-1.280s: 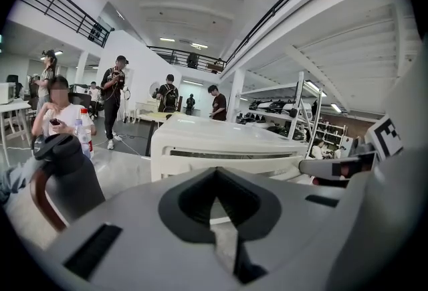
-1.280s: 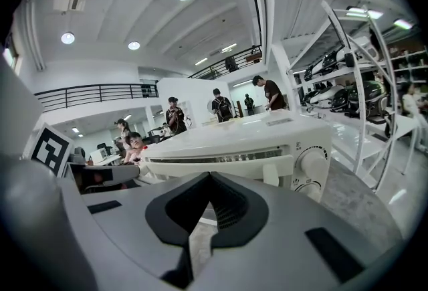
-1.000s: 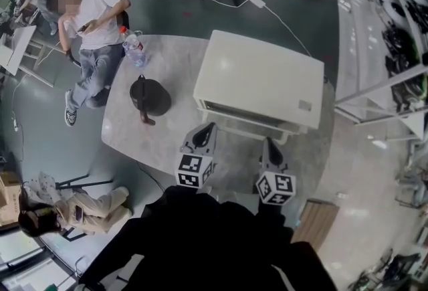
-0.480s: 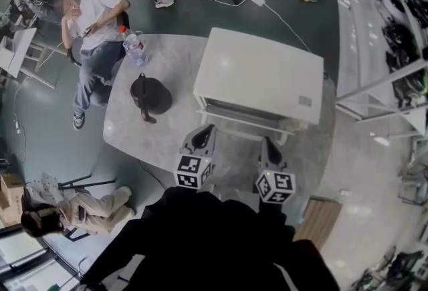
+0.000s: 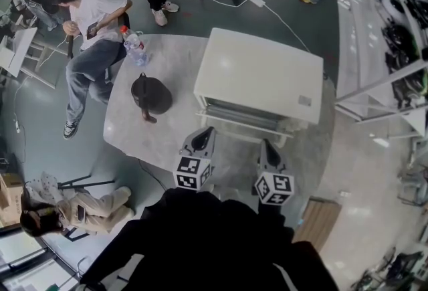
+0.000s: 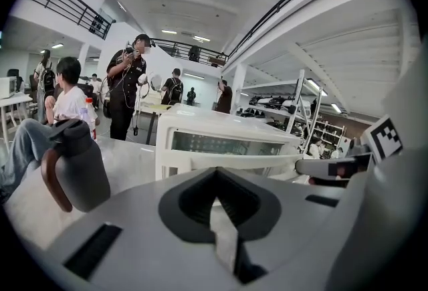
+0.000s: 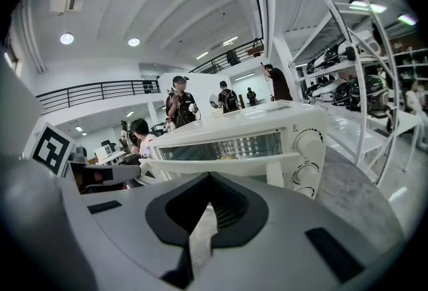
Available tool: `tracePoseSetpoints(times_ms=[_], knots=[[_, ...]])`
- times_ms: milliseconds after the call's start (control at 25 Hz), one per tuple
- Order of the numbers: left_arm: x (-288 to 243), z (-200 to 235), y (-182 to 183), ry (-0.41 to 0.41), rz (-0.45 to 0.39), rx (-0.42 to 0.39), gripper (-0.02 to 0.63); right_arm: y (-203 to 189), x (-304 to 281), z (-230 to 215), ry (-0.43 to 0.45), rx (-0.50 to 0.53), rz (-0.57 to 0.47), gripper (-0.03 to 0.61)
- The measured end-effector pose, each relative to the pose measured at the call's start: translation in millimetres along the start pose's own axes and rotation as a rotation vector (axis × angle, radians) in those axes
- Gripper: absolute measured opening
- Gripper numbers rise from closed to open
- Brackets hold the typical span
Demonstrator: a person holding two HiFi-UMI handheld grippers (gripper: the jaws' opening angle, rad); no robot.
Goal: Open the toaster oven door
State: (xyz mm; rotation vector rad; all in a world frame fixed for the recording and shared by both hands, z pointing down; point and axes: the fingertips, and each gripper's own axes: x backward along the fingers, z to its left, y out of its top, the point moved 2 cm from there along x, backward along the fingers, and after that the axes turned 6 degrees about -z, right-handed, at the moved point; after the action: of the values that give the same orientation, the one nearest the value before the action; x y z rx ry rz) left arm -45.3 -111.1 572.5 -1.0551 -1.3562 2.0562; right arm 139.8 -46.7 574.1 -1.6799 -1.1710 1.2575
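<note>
Big open workshop hall, black mezzanine railing (image 6: 63,5) up top, folks (image 6: 128,79) hanging about at the back. Pale grey marbled tabletop (image 5: 134,129) with a white boxy metal toaster oven (image 5: 261,79) parked on it, glass front turned this way, door looking shut or close to it. Dark grey jug with a brown handle (image 5: 150,95) off to the oven's left.

Probably a light, tinny box, so likely to skid on that smooth top if yanked. Glass pane in the door too, so no bashing. Best grabbed by the long white bar handle (image 7: 221,164) across the oven's front, near the middle, then eased open slow.

As for pose: left gripper (image 5: 202,134) and right gripper (image 5: 266,147) hovering just in front of the oven, side by side, noses aimed at that handle, not touching it. Tongs on each pressed together, pinching nothing.
</note>
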Motion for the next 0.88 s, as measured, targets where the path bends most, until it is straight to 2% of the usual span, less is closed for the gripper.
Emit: tracePoseSetpoints(times_ms=[880], knots=[[12.0,-3.6,-19.2,-0.012,0.037,0.000,0.003,-19.2,13.1,2.2,0.000,0.004,0.039,0.002]])
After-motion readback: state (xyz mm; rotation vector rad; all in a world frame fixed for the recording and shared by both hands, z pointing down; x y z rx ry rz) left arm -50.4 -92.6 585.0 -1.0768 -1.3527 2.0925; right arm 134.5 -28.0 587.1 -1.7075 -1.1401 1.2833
